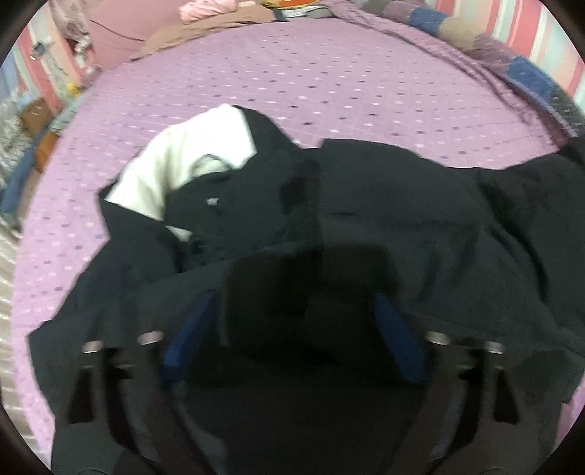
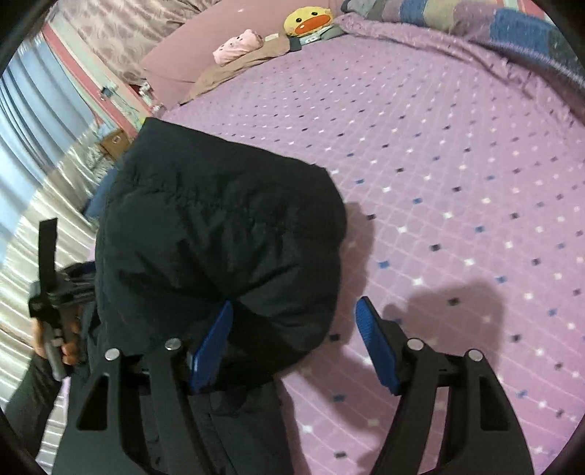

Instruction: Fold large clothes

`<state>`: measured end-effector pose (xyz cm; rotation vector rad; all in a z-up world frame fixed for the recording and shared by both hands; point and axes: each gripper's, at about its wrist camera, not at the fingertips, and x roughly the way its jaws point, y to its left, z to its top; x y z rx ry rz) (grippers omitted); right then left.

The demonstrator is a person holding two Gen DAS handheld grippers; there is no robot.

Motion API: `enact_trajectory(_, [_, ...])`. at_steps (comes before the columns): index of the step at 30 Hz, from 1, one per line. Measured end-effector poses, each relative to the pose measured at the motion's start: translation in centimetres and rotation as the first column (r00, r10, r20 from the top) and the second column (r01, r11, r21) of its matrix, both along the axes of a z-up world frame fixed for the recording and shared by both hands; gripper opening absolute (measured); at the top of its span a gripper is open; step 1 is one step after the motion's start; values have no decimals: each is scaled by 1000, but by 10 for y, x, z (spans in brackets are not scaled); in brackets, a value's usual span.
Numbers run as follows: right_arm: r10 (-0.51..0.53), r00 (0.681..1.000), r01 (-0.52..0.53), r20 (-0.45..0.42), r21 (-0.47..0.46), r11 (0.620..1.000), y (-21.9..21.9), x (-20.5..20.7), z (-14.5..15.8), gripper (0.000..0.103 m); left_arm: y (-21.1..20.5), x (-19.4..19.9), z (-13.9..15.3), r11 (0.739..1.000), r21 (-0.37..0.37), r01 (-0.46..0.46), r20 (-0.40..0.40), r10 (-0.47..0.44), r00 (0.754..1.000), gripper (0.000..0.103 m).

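Note:
A black padded jacket (image 1: 365, 201) lies bunched on the purple bedspread (image 1: 292, 73), its white lining (image 1: 175, 164) turned out at the upper left. My left gripper (image 1: 296, 297) hangs low over it. Black cloth fills the gap between its blue pads (image 1: 193, 329), and the dark blur hides whether they press on it. In the right wrist view the jacket (image 2: 219, 226) bulges over the left pad (image 2: 212, 347) of my right gripper (image 2: 294, 305). Bare bedspread shows before the other pad, so those jaws stand open. A hand (image 2: 69, 350) holds the left gripper (image 2: 47, 292) at the jacket's left edge.
A yellow duck plush (image 2: 307, 20), a pink plush (image 2: 237, 45) and a brown pillow (image 2: 234, 69) sit at the head of the bed. A patchwork blanket (image 2: 475, 18) runs along the far right side. The bed's left edge (image 2: 73, 219) drops off beside the jacket.

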<state>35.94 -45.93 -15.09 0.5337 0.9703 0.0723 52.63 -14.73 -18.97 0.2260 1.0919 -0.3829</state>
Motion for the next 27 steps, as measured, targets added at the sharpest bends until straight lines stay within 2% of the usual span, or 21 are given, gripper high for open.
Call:
enact_trajectory(1, [11, 1000, -10, -4, 37, 999, 0, 4, -5, 58, -2, 0, -1, 1000, -11, 9, -2, -9, 1000, 55])
enact_trajectory(2, [20, 1000, -19, -13, 67, 998, 0, 8, -10, 44, -6, -4, 1, 999, -21, 29, -4, -29, 1000, 36])
enact_trajectory(3, [25, 999, -24, -20, 80, 996, 2, 10, -13, 32, -9, -7, 2, 999, -2, 32, 4, -32, 999, 33])
enact_trajectory(4, [36, 999, -34, -25, 89, 995, 5, 13, -15, 27, -14, -10, 2, 999, 22, 38, 20, -39, 999, 31])
enact_trajectory(6, [59, 998, -57, -27, 64, 996, 15, 18, -16, 4, -19, -13, 0, 997, 56, 53, 35, -55, 998, 18])
enact_trajectory(10, [74, 997, -74, -14, -40, 996, 36, 21, -2, 0, -1, -13, 16, 1000, -4, 22, 36, -22, 999, 7])
enact_trajectory(14, [85, 996, -82, 41, -67, 994, 57, 22, 26, 0, 17, -24, 40, 999, -37, 5, 55, -3, 998, 2])
enact_trajectory(18, [116, 991, -110, 74, -73, 991, 80, 25, 49, 0, 45, -48, 76, 999, -26, -31, 144, 35, 989, 2])
enact_trajectory(21, [159, 985, -153, 68, -83, 985, 101, 31, 54, 0, 76, -63, 100, 995, 4, -95, 226, 91, 970, 1])
enact_trajectory(24, [206, 977, -200, 58, -85, 976, 130, 40, 53, 0, 120, -74, 111, 989, -8, -151, 222, 149, 964, 2])
enact_trajectory(27, [249, 967, -243, 49, -105, 964, 166, 45, 51, 0, 154, -94, 102, 981, 39, -192, 225, 178, 958, 2])
